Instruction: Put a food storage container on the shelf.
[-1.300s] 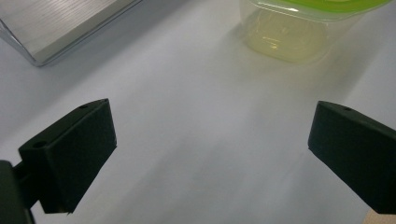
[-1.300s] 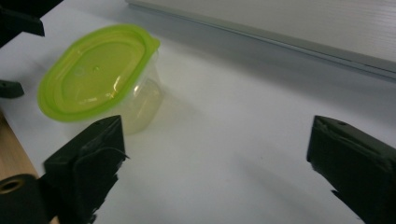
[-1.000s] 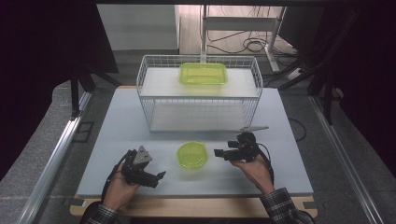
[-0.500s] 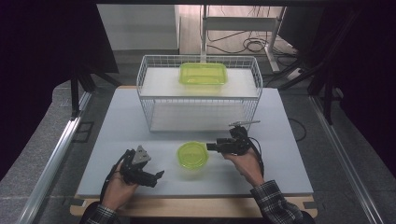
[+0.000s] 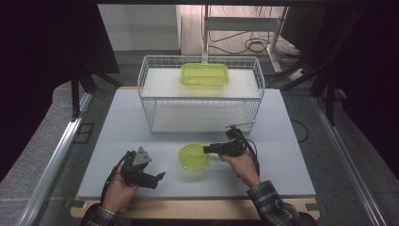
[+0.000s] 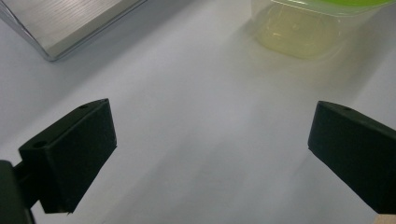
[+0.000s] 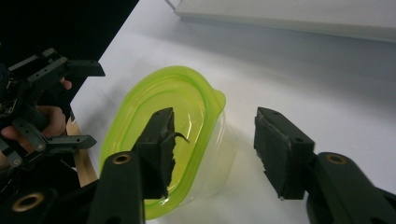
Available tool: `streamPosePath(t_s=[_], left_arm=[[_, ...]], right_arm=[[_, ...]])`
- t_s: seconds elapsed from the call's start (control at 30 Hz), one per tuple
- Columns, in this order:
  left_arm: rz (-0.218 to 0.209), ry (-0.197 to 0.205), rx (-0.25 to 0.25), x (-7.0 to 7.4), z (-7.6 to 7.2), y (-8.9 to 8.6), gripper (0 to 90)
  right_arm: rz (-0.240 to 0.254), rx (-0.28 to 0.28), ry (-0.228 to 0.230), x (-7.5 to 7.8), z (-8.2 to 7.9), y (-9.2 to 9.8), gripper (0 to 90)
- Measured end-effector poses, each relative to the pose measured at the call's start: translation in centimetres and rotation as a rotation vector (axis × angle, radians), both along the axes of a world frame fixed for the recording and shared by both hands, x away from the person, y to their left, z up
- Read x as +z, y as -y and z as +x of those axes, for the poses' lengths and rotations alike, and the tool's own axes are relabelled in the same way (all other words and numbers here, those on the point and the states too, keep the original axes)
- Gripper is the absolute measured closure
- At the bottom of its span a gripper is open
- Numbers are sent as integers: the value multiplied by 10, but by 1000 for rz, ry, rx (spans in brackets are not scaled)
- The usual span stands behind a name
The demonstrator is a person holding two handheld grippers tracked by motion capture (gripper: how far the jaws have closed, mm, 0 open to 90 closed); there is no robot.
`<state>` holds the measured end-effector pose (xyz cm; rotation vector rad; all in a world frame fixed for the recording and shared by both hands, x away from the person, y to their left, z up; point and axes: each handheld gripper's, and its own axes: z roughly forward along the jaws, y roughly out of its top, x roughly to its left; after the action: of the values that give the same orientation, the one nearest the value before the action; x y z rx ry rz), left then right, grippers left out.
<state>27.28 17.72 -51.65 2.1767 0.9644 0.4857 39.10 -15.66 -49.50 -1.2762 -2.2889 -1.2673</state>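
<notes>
The round green container (image 5: 194, 157) sits near the counter's (image 5: 291, 155) 6 o'clock edge. The right gripper (image 5: 210, 149) straddles its rim at 3 o'clock, one jaw inside, one outside; the jaws have just been closing but don't yet pinch the wall. A thin, slick wall could flex or slip, tipping the container. The left gripper (image 5: 160, 177) waits wide open at 8 o'clock, holding nothing.

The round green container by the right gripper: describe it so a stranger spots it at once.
On the grey table, in front of the white wire basket, sits the round container, the right gripper straddling its rim. Its twin-coloured neighbour, the rectangular container, lies on top of the basket.
</notes>
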Motion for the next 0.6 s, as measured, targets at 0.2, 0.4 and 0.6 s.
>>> streamPosePath(t_s=[0.2, 0.4, 0.6], left_arm=[[2, -2, -6, 0, 0, 1, 9], [4, -2, -7, -1, 0, 1, 9], [5, -2, -6, -1, 0, 1, 9]], right_arm=[[21, 17, -65, -5, 2, -3, 631], [53, 11, -125, -7, 4, -1, 786], [93, 20, -170, -7, 3, -1, 812]])
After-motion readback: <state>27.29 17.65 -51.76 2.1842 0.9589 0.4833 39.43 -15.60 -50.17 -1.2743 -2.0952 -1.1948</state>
